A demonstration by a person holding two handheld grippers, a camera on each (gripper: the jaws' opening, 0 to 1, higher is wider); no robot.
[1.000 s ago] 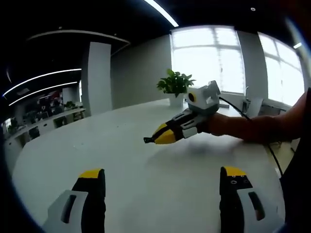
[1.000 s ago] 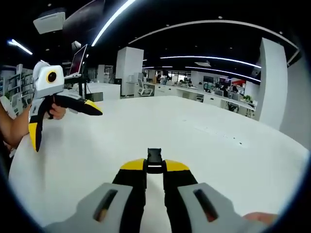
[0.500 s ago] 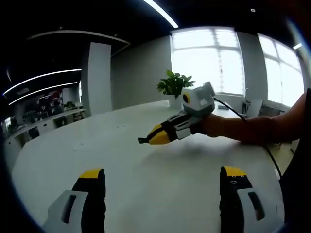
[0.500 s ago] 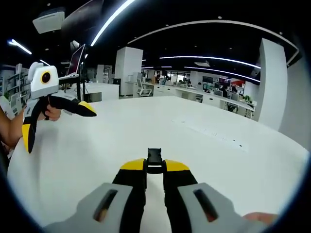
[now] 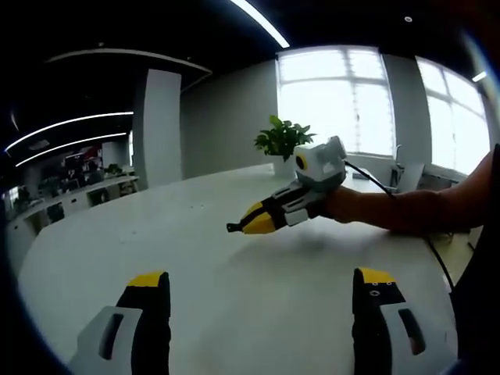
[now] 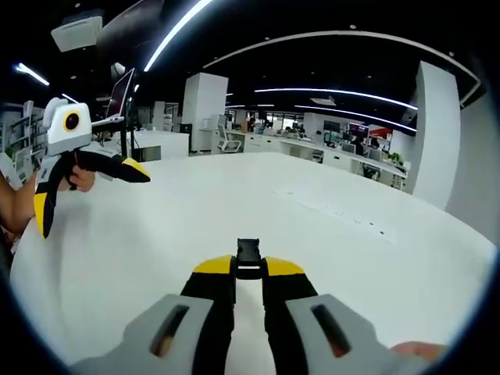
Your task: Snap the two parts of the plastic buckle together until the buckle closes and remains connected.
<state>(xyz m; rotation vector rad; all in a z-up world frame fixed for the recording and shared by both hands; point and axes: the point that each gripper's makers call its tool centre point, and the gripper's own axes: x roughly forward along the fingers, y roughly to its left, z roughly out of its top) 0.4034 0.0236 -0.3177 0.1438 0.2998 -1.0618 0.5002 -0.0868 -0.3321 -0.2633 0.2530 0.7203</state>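
Note:
My right gripper (image 6: 248, 273) is shut on a small black buckle part (image 6: 248, 256), which sticks out past its yellow fingertips above the white table (image 6: 367, 258). In the left gripper view, that right gripper (image 5: 248, 223) comes in from the right in a person's hand, with the black buckle part (image 5: 232, 227) at its tip. My left gripper (image 5: 262, 285) stands wide open over the table (image 5: 195, 250), nothing between its jaws. In the right gripper view, the left gripper (image 6: 94, 205) hangs at the far left, jaws spread, held by a hand.
A potted green plant (image 5: 283, 141) stands at the table's far edge by bright windows. A dark cable (image 5: 375, 180) runs from the right gripper along a bare forearm (image 5: 422, 207). Office desks and a white column (image 6: 201, 113) lie beyond the table.
The right gripper has shifted a little left and back in the left gripper view. The left gripper has drifted slightly left in the right gripper view. Neither gripper's jaws changed.

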